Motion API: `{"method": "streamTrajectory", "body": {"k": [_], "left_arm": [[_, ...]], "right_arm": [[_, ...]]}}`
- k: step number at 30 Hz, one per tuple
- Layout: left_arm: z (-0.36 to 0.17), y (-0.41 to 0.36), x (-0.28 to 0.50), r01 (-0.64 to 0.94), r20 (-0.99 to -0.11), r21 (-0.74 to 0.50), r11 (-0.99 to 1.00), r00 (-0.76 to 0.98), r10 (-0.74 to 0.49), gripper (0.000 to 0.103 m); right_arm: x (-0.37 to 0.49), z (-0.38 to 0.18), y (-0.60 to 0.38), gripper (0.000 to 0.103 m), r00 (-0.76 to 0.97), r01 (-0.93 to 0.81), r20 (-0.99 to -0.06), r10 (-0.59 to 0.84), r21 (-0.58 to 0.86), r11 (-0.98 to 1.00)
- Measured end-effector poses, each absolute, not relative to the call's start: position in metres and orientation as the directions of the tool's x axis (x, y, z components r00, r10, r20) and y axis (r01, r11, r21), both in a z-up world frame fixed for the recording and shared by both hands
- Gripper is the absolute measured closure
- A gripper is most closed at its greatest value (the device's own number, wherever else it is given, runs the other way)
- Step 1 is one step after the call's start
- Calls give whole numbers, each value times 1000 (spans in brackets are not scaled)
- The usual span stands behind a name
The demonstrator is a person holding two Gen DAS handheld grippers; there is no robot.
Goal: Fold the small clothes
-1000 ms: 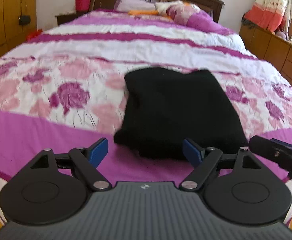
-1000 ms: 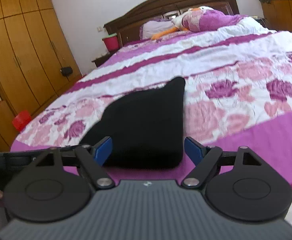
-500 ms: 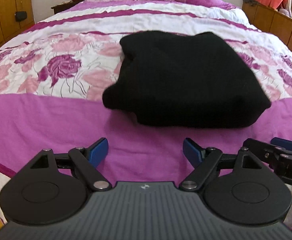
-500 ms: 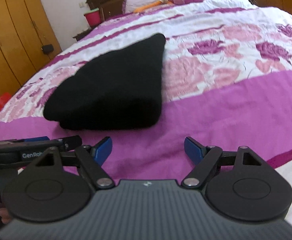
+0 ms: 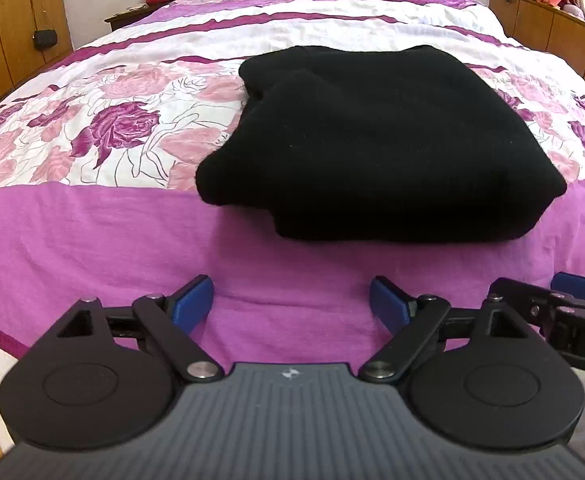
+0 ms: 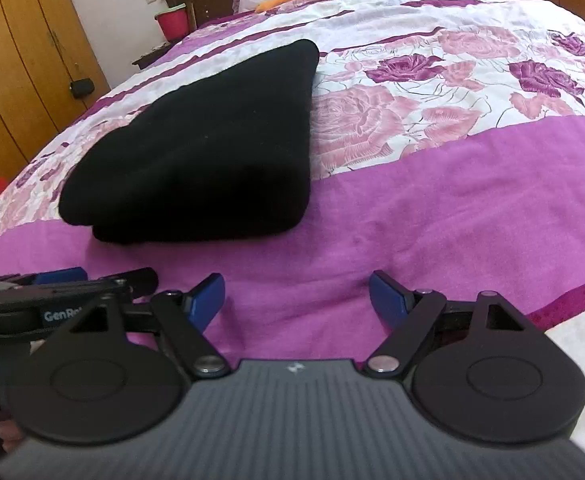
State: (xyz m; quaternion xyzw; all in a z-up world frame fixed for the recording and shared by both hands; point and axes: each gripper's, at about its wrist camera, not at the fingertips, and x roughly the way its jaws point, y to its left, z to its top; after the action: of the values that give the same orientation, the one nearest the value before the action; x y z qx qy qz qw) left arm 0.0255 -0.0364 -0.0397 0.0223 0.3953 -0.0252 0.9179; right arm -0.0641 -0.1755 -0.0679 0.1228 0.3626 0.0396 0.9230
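Black garment (image 5: 376,148) folded, lying on the bed; both my grippers empty.

Garment is a thick dark knit, folded into a rough rectangle, layered edges visible at its near-left corner, rounded fold along the near side. It sits on the floral bedspread (image 5: 112,128), near edge over the plain purple band. My left gripper (image 5: 291,300) has jaws spread wide, holding nothing, short of the garment. My right gripper (image 6: 296,294) likewise wide open, empty, near and right of the garment.
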Motion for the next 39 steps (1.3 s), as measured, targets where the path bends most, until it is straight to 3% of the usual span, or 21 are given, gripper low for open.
{"method": "streamTrajectory", "body": {"k": [39], "left_arm": [[-40,-37,27,50,-739,11,999,674,-25,12]], "right_arm": [[-64,-68,-177,22,731,20,-662,168,267,964]]}}
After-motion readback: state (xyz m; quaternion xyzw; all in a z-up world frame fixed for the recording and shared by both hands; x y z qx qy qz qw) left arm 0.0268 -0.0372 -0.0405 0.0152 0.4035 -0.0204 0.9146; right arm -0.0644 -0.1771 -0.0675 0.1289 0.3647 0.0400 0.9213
